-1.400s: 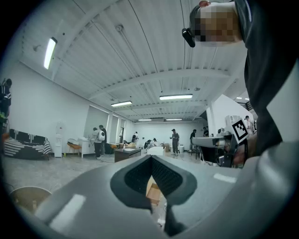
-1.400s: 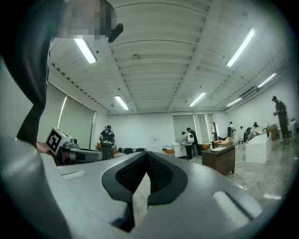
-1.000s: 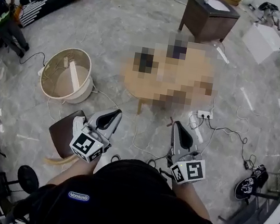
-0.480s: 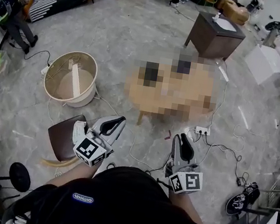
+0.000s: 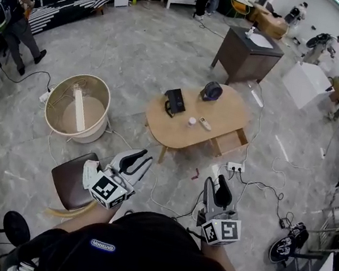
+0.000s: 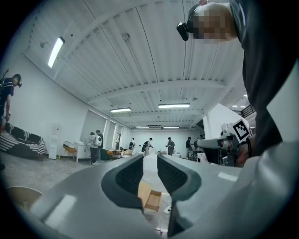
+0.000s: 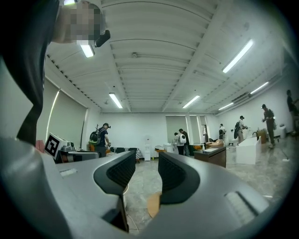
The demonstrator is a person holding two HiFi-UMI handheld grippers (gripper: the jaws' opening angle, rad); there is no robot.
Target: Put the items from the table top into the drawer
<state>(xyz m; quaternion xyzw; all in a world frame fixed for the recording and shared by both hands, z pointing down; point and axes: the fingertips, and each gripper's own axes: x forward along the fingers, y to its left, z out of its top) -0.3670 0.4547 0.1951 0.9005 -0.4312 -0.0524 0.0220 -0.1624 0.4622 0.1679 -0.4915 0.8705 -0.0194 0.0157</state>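
An oval wooden table (image 5: 220, 115) stands a few steps ahead in the head view. On it lie a black boxy device (image 5: 175, 101), a dark cap-like item (image 5: 211, 91), a small white jar (image 5: 191, 122) and a pale remote (image 5: 204, 124). Its drawer (image 5: 227, 141) is pulled out at the right end. My left gripper (image 5: 142, 157) and right gripper (image 5: 219, 184) are held low near my body, well short of the table. Both are open and hold nothing. Between the left gripper's (image 6: 149, 169) jaws the open drawer (image 6: 152, 200) shows far off. Past the right gripper (image 7: 146, 170) the table's edge (image 7: 153, 205) shows.
A round beige tub (image 5: 77, 105) sits on the floor to the left, a brown seat (image 5: 72, 177) just beside my left gripper. A power strip (image 5: 236, 167) and cables lie right of the table. A dark cabinet (image 5: 246, 51) stands behind it; people move at the room's edges.
The head view has shifted, so the table now sits lower and nearer in frame. Both grippers stay open and empty in front of my body, the left one a little lower.
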